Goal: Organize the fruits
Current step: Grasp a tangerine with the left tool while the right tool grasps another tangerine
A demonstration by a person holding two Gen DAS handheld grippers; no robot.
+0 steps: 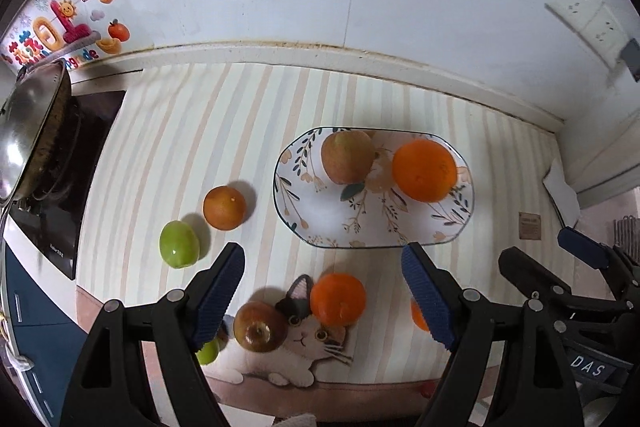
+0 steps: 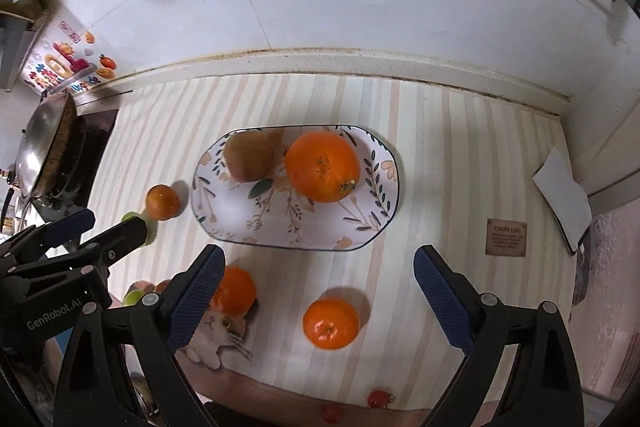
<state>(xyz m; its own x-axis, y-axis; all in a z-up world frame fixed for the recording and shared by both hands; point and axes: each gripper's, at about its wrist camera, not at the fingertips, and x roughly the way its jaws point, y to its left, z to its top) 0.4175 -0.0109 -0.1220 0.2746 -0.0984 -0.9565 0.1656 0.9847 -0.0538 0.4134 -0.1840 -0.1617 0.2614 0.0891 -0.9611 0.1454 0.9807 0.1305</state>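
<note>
Both tools gaping, empty: left tool (image 1: 323,281) above orange (image 1: 338,299) and apple (image 1: 260,326); right tool (image 2: 316,277) above mandarin (image 2: 331,323); plate (image 2: 224,223) beyond.

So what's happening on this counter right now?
A person holds a gripper in each hand above a striped mat, sorting fruit onto a floral plate. An apple and a large orange already sit on the plate. The left gripper and right gripper are both open and empty. Several oranges, two green fruits and a red apple still lie loose on the mat.
</note>
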